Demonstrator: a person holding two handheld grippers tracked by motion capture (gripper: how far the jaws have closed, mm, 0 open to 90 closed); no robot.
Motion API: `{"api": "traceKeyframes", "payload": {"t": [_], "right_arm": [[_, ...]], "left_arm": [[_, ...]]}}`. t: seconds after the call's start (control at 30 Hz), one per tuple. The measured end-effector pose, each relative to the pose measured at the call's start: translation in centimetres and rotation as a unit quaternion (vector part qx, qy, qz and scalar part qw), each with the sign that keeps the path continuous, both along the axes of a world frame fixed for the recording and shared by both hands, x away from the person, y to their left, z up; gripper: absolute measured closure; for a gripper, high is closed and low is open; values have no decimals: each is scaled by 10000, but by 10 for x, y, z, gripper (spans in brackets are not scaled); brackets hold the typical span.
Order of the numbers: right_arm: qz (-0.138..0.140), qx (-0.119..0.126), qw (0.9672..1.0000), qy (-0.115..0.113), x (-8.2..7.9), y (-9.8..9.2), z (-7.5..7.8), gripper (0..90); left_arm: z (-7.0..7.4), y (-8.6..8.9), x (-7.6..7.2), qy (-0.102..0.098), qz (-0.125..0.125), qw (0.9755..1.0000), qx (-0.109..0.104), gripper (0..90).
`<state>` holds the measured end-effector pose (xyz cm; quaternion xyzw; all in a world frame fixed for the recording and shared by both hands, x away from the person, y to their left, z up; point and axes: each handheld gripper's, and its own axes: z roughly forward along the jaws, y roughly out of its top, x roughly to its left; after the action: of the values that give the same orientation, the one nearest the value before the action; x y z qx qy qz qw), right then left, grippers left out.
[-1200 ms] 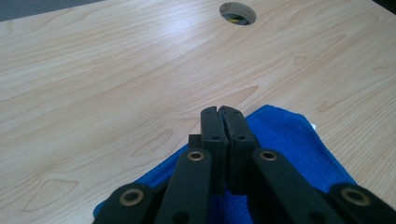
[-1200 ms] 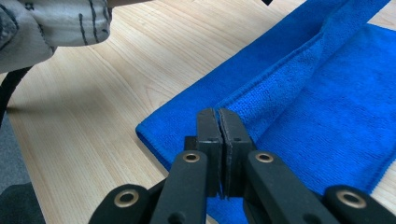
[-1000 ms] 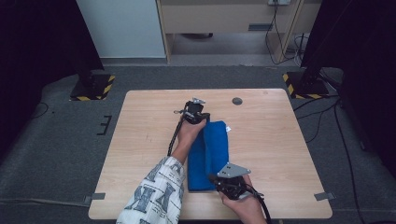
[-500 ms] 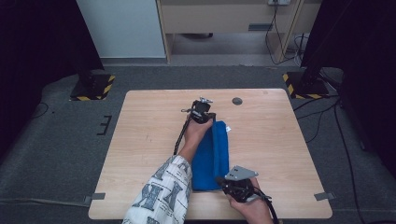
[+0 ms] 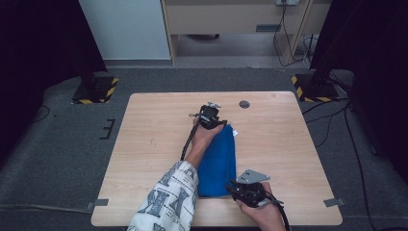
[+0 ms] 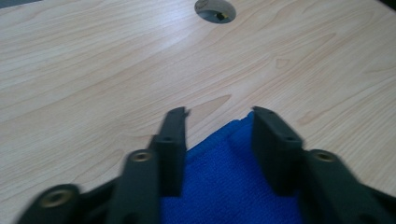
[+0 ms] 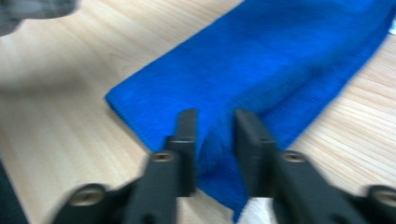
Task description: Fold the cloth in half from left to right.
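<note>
Folding is under way on the wooden table (image 5: 154,144): a blue cloth (image 5: 219,159), already a long narrow strip, lies at the middle, running from near to far. Jaws on both grippers have just been opening. At the far end, the left gripper (image 6: 219,135) is parted over the cloth's corner, pads clear of the fabric. At the near end, the right gripper (image 7: 215,140) straddles a raised ridge of cloth (contact cannot be judged through the blur). For a clean result, both ends should be freed evenly, edges kept aligned, before the grippers are lifted straight away.
</note>
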<state>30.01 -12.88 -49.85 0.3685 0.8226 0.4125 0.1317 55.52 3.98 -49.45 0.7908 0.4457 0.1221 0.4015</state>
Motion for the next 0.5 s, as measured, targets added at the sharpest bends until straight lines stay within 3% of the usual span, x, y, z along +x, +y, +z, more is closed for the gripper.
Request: {"api": "traceKeyframes", "payload": {"t": [0.07, 0.2, 0.37, 0.5], "right_arm": [[-79, -7, 10000, 22, 2, -3, -1, 531], [-169, -2, 9999, 24, 8, -7, -4, 361], [-255, 23, 9996, -71, 15, -9, -5, 211], [-380, 86, 9992, -78, 24, -10, -7, 149]], "left_arm": [[3, 3, -1, 15, -45, 10000, -67, 376], [9, 10, -8, -64, -127, 9996, -247, 290], [16, 18, -17, -104, -279, 9994, -194, 217], [20, 25, -25, -168, -341, 9992, -152, 169]]}}
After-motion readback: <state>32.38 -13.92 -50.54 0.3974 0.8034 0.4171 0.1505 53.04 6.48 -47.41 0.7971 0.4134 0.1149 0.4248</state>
